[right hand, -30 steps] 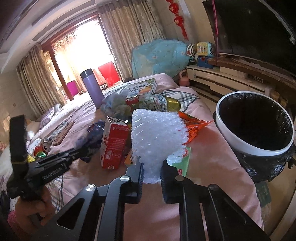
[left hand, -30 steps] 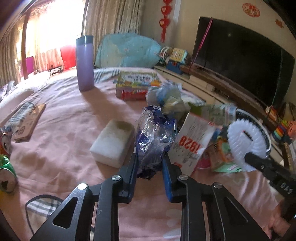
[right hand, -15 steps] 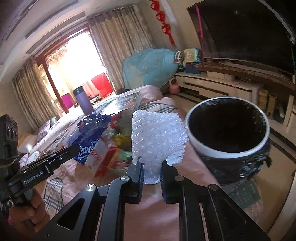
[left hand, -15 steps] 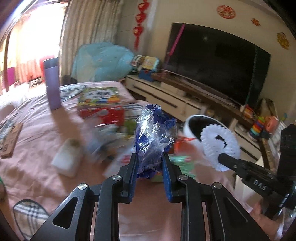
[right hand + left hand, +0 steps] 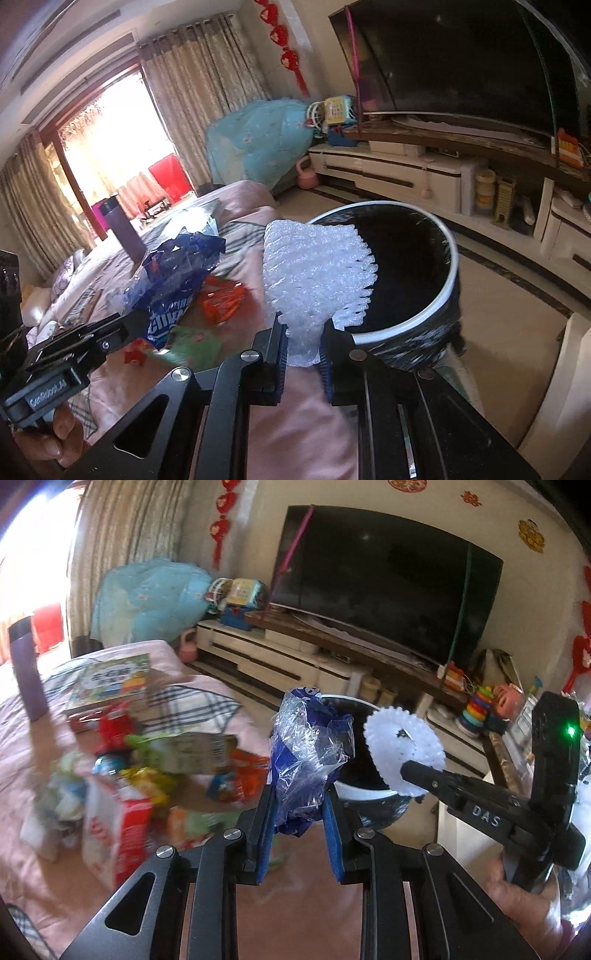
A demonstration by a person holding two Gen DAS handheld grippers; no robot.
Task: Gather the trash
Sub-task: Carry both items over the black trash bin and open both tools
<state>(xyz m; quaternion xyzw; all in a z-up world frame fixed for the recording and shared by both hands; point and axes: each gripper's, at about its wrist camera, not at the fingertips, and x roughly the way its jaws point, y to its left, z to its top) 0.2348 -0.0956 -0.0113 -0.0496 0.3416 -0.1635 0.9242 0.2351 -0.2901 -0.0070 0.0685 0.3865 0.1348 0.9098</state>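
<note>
Blue wrapper (image 5: 308, 755): clamped in left gripper (image 5: 297, 834), carried off the bed toward the bin.
Foam net (image 5: 314, 273): pinched in right gripper (image 5: 303, 360), likewise moved from above the litter to beside the rim.
Bin (image 5: 452, 266): black-lined, on floor by the bed (image 5: 306, 417); was farther off a second before.
Litter (image 5: 122, 775): remained on bed.
Meaning: both pieces were nearly placed for dropping; neither released yet.

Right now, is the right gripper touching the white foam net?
Touching. The right wrist view shows the right gripper pinching the white foam net between its blue pads.
</note>
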